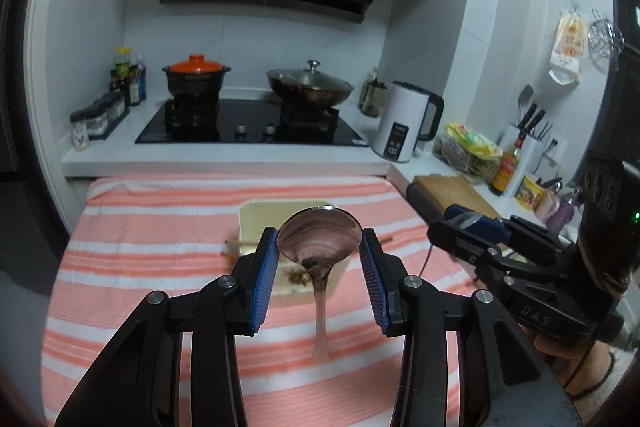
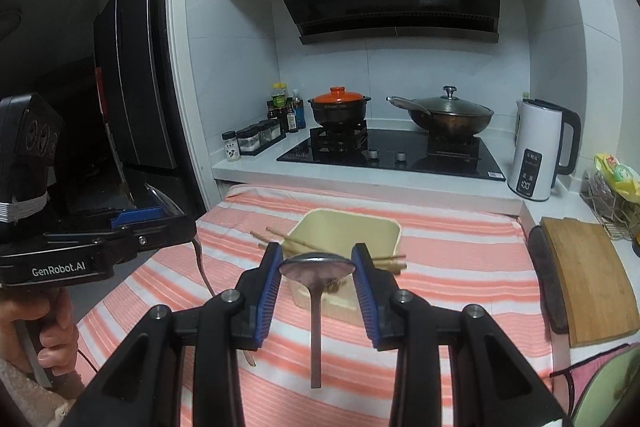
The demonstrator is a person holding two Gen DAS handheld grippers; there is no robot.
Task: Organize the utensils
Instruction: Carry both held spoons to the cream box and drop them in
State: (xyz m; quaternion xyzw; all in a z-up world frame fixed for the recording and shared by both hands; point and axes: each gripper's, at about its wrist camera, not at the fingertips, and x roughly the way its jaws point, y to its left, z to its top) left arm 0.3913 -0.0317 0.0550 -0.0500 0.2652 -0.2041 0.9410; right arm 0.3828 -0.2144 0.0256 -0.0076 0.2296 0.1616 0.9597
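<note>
Gripping a spoon each: left gripper [image 1: 320, 247] w/ jaws part-open, closed just onto the bowl of a metal spoon [image 1: 319, 245], bowl edges touching both blue pads [image 1: 267, 267], handle hanging down toward the camera over the striped cloth [image 1: 160, 227]. Same on the other side: right gripper [image 2: 317, 267] w/ jaws set approx. the same width, clamped on the bowl of a second spoon [image 2: 317, 267], seen nearly edge-on, handle dropping straight down. Both spoons held above the cloth-covered worktop, right in front of a cream bin [image 2: 384, 231] sitting mid-cloth; some dark bits inside it, can't tell what. Chopsticks [image 2: 292, 241] lying across the bin's near-left rim, ends sticking out both sides, slightly blurred. From left wrist view, right gripper visible at right, level w/ the bin, thin handle dangling under it; from right wrist view, left gripper at far left, held in a bare hand [image 2: 56, 331]. Behind the cloth: black hob [image 1: 248, 127] w/ orange-lidded pot [image 1: 196, 75] and lidded wok [image 1: 310, 85], white kettle [image 1: 404, 127] to the right, seasoning bottles [image 1: 128, 79] to the left, wooden board [image 2: 588, 275] along the right edge of the worktop.
</note>
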